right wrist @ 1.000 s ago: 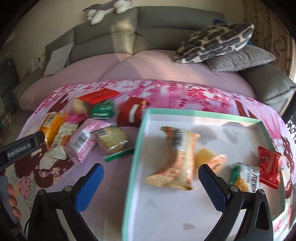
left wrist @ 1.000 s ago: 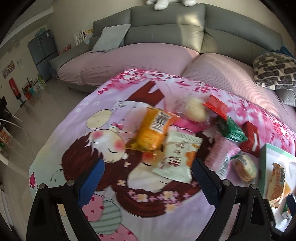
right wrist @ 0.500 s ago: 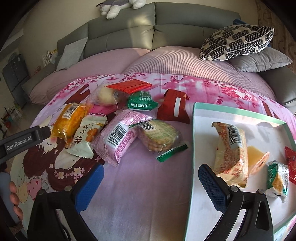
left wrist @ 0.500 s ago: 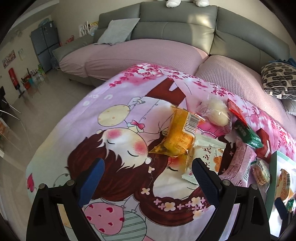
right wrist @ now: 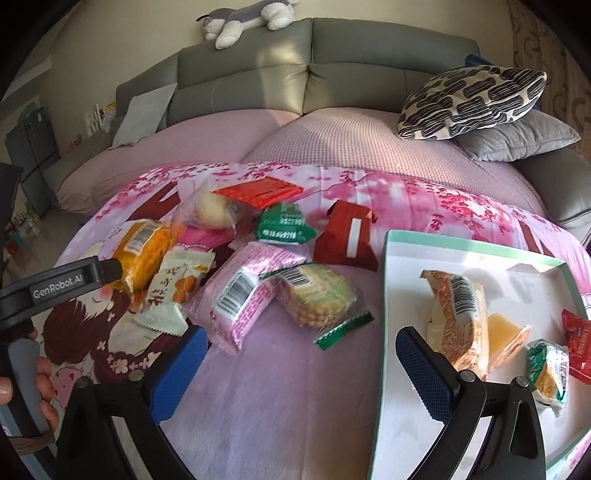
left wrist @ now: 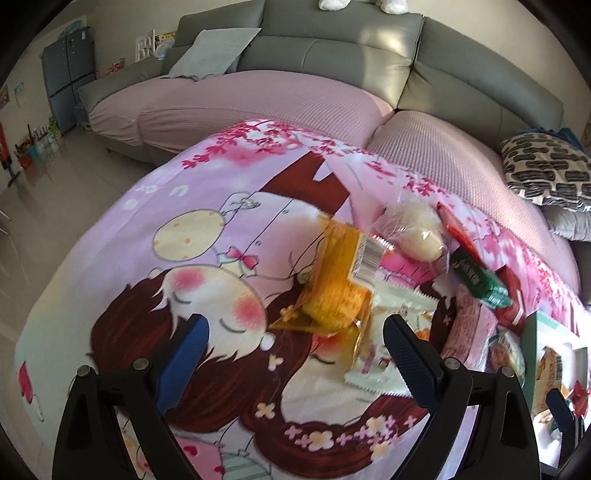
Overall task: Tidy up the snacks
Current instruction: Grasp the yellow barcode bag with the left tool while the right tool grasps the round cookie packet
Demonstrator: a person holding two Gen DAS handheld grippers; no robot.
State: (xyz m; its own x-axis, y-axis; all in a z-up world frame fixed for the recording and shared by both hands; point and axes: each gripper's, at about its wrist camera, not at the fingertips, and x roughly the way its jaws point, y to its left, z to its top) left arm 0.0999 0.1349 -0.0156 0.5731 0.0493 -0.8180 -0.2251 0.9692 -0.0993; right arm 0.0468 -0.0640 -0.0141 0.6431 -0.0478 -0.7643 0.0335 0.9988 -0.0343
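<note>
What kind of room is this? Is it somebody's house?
Probably a home living room: a big grey corner sofa with a black-and-white patterned cushion, a grey-and-white plush dog on its back, and a grey fridge.

Jaws of the left gripper (left wrist: 295, 354) spread wide, nothing between the pads. Just ahead, centred between the jaws, an orange snack packet (left wrist: 338, 284) on the cartoon-print cloth (left wrist: 207, 229). Partly under it, toward the right jaw, a pale packet (left wrist: 384, 347). Beyond the right jaw: pink packet (left wrist: 467, 332), green packet (left wrist: 478, 278), clear-wrapped bun (left wrist: 417, 232), tray edge (left wrist: 532, 354). Far ahead, a grey sofa (left wrist: 332, 51).
</note>
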